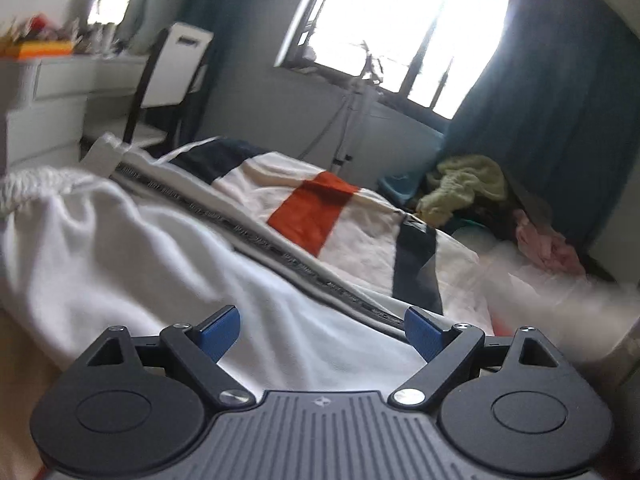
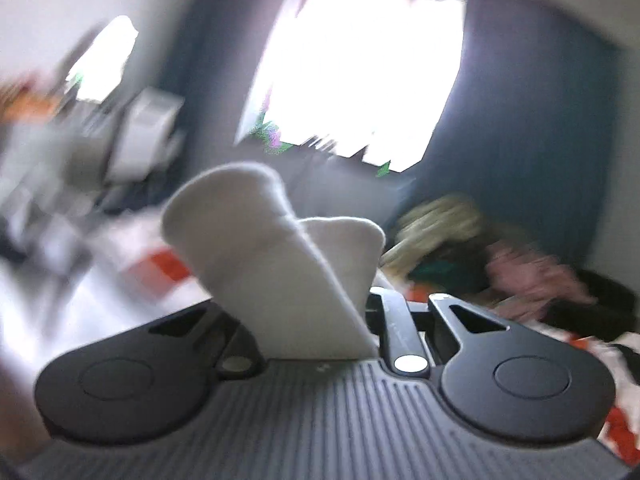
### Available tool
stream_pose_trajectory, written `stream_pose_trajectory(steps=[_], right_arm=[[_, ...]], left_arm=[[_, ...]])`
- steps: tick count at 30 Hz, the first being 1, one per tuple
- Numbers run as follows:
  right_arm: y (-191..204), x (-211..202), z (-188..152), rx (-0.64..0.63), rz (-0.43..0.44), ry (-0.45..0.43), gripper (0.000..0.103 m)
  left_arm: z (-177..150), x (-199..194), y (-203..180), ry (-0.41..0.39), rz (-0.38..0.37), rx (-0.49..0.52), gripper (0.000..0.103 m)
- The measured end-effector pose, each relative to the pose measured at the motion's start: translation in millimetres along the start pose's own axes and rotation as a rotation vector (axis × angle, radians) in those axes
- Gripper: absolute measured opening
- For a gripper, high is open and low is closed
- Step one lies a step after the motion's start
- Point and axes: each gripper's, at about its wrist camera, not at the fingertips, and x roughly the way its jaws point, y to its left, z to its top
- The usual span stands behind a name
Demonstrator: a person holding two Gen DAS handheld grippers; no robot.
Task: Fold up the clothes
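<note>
A white garment (image 1: 120, 248) with a gathered elastic waistband lies spread over the bed, a dark patterned strip running along its side. My left gripper (image 1: 322, 330) hovers open just above it, its blue pads (image 1: 222, 332) wide apart with only cloth below them. In the blurred right wrist view, my right gripper (image 2: 352, 300) is shut on a fold of the white cloth (image 2: 260, 248), which sticks up from between the jaws and hides the fingertips.
A white, orange and navy blanket (image 1: 312, 212) covers the bed. A pile of yellow, pink and dark clothes (image 1: 500, 200) sits at the far right by the blue curtain (image 1: 560, 100). A white desk (image 1: 60, 80) and chair (image 1: 176, 68) stand at the left, a window behind.
</note>
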Motion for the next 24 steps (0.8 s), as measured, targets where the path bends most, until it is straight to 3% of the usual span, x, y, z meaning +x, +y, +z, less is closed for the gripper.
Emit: stream_pose_trajectory(steps=[3,6,10,13,15,18,22,24], right_arm=[[48,10,-35,-0.125,0.140,0.173,0.018],[56,9,-41,-0.176,0.126,0.168,0.018],[36,15,-29,-0.023,0.194,0.227,0.025],[32,9,-25,0.015,0.239,0.256,0.040],[27,6,-18,0.064,0.318,0.291,0.068],[13,-6,-5,0.170,0.445,0.339,0.083],[-6,-30,4,0.254,0.529,0.369,0.084],[-21,-36,5,0.306,0.504,0.407,0.083]], left_arm=[[1,3,1,0.018,-0.005,-0.006,0.090],[2,2,0,0.003,-0.010,0.013,0.091],[0,5,-1,0.011,-0.017,0.016,0.091],[0,2,-2,0.016,-0.056,0.019,0.091],[-1,1,-3,0.019,-0.082,0.021,0.091],[-1,-2,-5,0.023,-0.120,0.024,0.091],[-2,-5,-7,0.029,-0.172,0.028,0.089],[-2,-7,-8,0.032,-0.198,0.030,0.089]])
